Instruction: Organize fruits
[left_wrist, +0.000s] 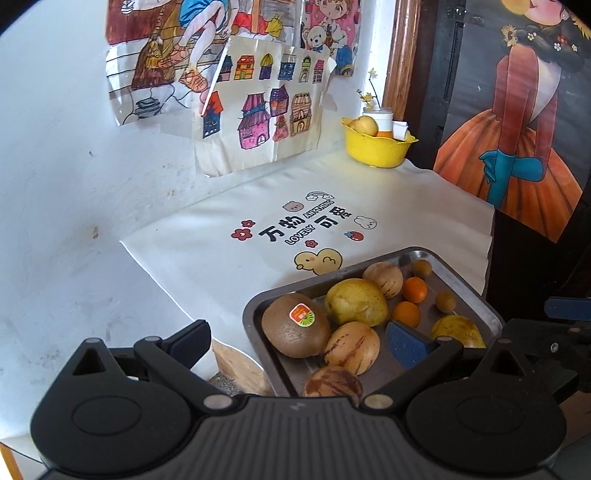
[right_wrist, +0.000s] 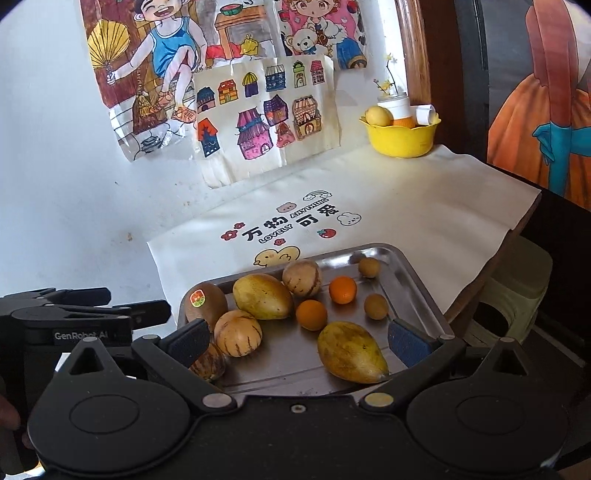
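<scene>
While both grippers' fingers gape wide, fruit fills metal tray

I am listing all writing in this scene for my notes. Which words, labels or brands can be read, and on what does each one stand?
"万物可爱": large black characters on the white table mat.
"LOVELY ANYTHING": small letters between those characters on the same mat.
"GenRobot AI": white print on the black body of the left gripper.
Sticker on the kiwi: its print is too small to read.
Wall drawings: no readable words.
</scene>
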